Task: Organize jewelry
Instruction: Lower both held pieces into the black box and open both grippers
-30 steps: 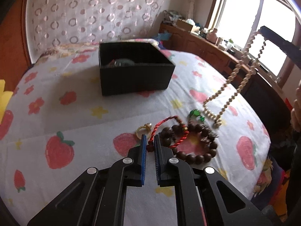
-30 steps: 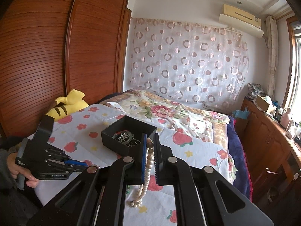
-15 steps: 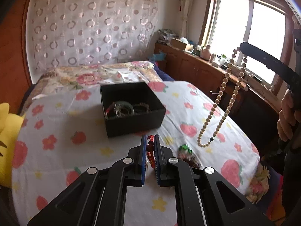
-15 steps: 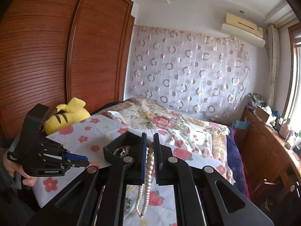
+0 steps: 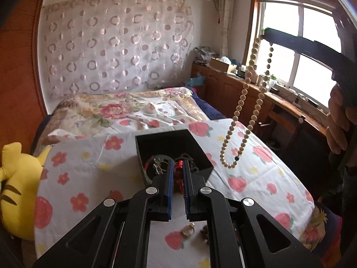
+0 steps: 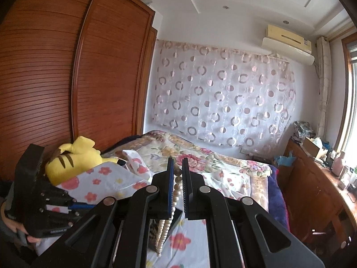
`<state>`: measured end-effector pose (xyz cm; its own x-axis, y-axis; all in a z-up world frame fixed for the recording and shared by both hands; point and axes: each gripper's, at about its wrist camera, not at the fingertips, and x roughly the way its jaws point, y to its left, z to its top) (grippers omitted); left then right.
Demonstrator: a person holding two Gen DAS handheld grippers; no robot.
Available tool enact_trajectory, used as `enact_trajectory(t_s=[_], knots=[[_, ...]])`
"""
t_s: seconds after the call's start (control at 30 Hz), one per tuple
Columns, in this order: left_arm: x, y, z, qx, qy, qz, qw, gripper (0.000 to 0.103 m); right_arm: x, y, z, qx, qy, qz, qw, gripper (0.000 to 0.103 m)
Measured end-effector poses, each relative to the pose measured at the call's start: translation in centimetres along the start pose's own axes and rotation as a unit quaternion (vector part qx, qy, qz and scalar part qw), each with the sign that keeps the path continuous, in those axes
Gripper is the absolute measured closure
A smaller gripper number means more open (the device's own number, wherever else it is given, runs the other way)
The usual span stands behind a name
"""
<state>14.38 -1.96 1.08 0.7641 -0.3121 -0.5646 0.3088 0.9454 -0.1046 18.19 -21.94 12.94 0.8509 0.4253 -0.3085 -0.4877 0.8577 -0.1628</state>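
My left gripper [image 5: 178, 164] is shut on a red corded bracelet [image 5: 178, 174] and holds it over the open black box [image 5: 165, 141], which has several jewelry pieces inside. My right gripper [image 6: 177, 169] is shut on a cream bead necklace [image 6: 165, 225]; in the left wrist view the necklace [image 5: 243, 102] hangs in a long loop to the right of the box, above the bed. A gold ring [image 5: 188, 231] and dark beads [image 5: 204, 232] lie on the cloth under the left gripper. The box corner [image 6: 177, 215] shows under the right gripper.
A strawberry and flower print cloth [image 5: 89, 167] covers the bed. A yellow plush toy [image 5: 15, 189] lies at the left edge. A wooden wardrobe [image 6: 67, 78] stands at the left. A wooden cabinet [image 5: 256, 93] with clutter runs under the window.
My left gripper has lifted the red bracelet from the cloth and carried it to the box. My right gripper has raised the bead necklace off the bed.
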Motion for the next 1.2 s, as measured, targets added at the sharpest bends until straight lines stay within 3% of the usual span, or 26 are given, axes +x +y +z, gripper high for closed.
enact_trajectory(t_s=[0.23, 0.4, 0.63, 0.8, 0.97, 1.03, 1.2], knots=[[0.9, 0.9, 0.5, 0.0, 0.004, 0.015, 0.9999, 0.096, 4.8, 0.1, 1.4, -0.013, 0.029, -0.011, 0.999, 0.095], [1.6, 1.7, 0.6, -0.003, 0.011, 0.024, 0.9997, 0.096, 7.6, 0.0, 1.2, -0.002, 0.057, 0.004, 0.998, 0.095], [2.1, 2.2, 0.9, -0.005, 0.019, 0.03, 0.9994, 0.096, 11.7, 1.5, -3.8, -0.014, 0.13, -0.001, 0.991, 0.095], [3.2, 2.1, 1.7, 0.002, 0.025, 0.04, 0.9989, 0.096, 14.6, 2.0, -7.7, 0.021, 0.183, 0.019, 0.983, 0.094], [4.7, 2.3, 2.1, 0.003, 0.036, 0.045, 0.9983, 0.096, 14.8, 2.7, -9.5, 0.022, 0.197, 0.026, 0.98, 0.092], [5.3, 2.4, 2.3, 0.001, 0.039, 0.044, 0.9982, 0.096, 14.1, 2.3, -9.7, 0.027, 0.192, 0.026, 0.981, 0.076], [7.0, 2.7, 2.7, -0.01, 0.047, 0.041, 0.998, 0.096, 12.1, 1.3, -10.1, 0.03, 0.185, 0.027, 0.982, 0.076]])
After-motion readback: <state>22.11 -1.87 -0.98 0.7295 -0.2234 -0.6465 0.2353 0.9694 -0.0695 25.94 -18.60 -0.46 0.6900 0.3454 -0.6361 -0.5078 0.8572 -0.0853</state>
